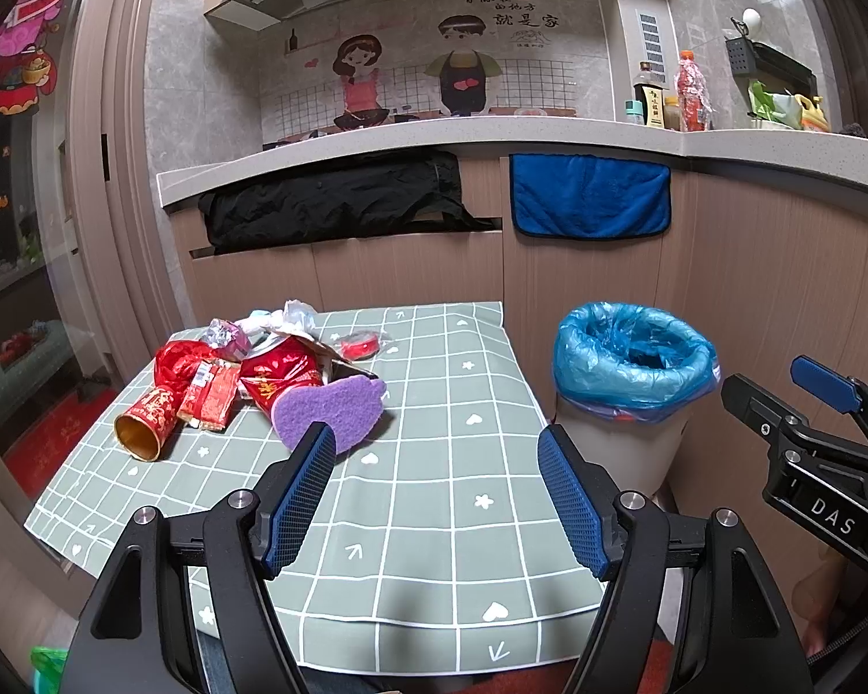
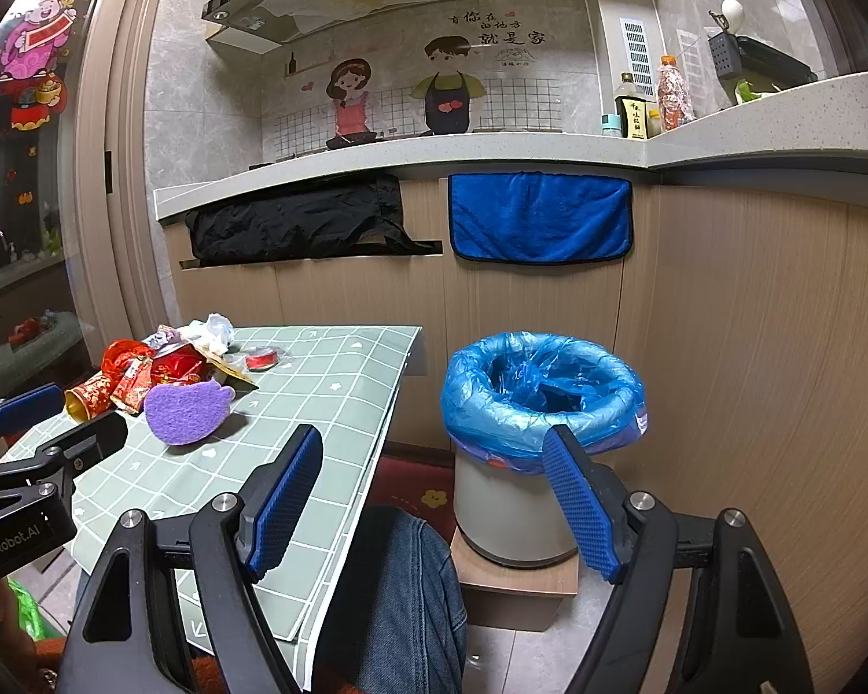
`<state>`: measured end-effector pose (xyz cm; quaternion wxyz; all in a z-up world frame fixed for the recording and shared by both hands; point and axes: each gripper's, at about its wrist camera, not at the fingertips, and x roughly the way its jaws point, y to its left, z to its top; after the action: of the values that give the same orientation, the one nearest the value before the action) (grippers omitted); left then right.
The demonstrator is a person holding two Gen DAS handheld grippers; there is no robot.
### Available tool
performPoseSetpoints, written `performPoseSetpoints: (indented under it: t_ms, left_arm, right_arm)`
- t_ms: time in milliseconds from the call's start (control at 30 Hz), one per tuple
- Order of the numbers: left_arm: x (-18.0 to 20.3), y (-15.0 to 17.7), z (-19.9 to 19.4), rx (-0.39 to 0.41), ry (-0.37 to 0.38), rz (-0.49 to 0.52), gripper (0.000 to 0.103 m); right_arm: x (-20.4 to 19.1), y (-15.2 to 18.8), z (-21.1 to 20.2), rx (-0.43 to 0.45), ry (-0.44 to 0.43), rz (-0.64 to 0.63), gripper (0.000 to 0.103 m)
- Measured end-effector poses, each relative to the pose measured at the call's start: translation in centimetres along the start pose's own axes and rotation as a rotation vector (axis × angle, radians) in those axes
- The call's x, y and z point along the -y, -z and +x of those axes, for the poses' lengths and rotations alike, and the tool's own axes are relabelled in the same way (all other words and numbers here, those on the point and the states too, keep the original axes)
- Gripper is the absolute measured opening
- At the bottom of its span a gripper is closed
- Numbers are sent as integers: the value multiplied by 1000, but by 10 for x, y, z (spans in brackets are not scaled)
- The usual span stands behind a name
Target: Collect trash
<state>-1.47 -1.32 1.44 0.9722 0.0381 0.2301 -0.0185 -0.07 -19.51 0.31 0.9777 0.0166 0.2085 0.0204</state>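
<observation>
A pile of trash lies at the far left of the green checked table: a purple sponge, red wrappers, a red-and-gold paper tube, crumpled white plastic and a small red roll. My left gripper hovers open above the table, just short of the sponge, holding nothing. A bin lined with a blue bag stands right of the table. My right gripper is open and empty, low in front of the bin, between table and bin. The sponge also shows in the right wrist view.
Wooden cabinets stand behind and to the right, with a black cloth and a blue towel hanging from the counter edge. A person's denim-clad knee sits below the table edge. A sliding door frame is at the left.
</observation>
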Motion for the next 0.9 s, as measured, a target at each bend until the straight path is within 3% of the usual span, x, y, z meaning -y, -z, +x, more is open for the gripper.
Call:
performPoseSetpoints:
  t_ms: [433, 633, 733, 900]
  left_arm:
    - [-1, 3, 4, -20, 23, -24, 72]
    - [-36, -7, 24, -42, 64, -99, 72]
    - [-65, -18, 37, -19, 30, -143, 72]
    - [-128, -27, 60, -4, -111, -180, 73]
  right_arm:
    - [-1, -1, 3, -8, -1, 0, 76]
    - [-9, -13, 25, -32, -36, -21, 76]
    - [-19, -24, 46, -49, -71, -36, 76]
    - [-45, -38, 88, -110, -137, -75, 76]
